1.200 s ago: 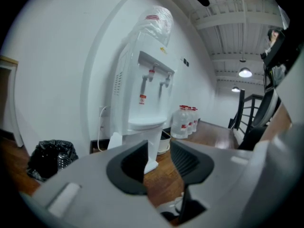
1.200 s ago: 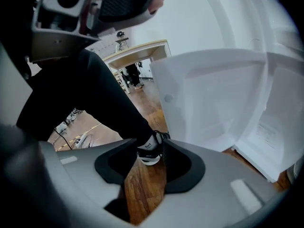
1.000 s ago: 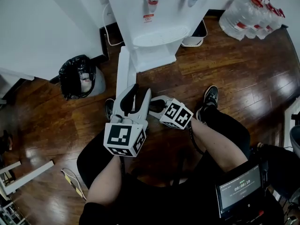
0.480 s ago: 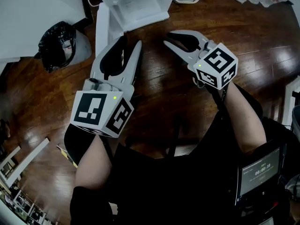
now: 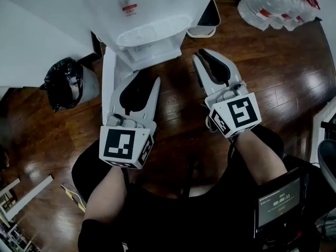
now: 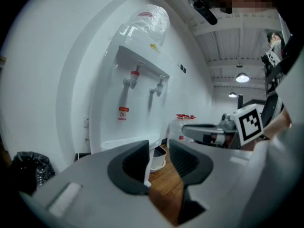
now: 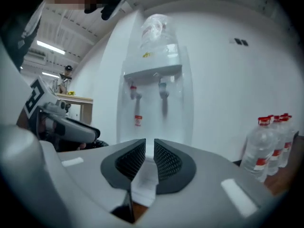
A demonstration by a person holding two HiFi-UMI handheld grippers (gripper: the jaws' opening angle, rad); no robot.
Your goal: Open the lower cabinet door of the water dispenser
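Observation:
The white water dispenser [image 5: 142, 4] stands at the top of the head view, with its drip tray [image 5: 152, 33] towards me. Its lower cabinet door [image 5: 108, 75] is swung out to the left as a narrow white panel seen edge-on. My left gripper [image 5: 137, 82] hangs open just right of that panel, and nothing is pressed between its pads. My right gripper [image 5: 203, 55] is held up to the right of the cabinet; its jaws are closing with only a thin gap and nothing between them. Both gripper views face the dispenser [image 6: 137, 108] [image 7: 154, 103].
A black bin bag [image 5: 65, 80] sits left of the dispenser against the white wall. A small white bin [image 5: 205, 20] stands at its right side. A pack of water bottles [image 5: 273, 7] lies at the top right. The floor is dark wood. A screen [image 5: 278, 201] hangs at my lower right.
My right gripper has come up from low beside the open door and now points at the dispenser, its jaws much narrower. The left gripper has shifted a little and stays open.

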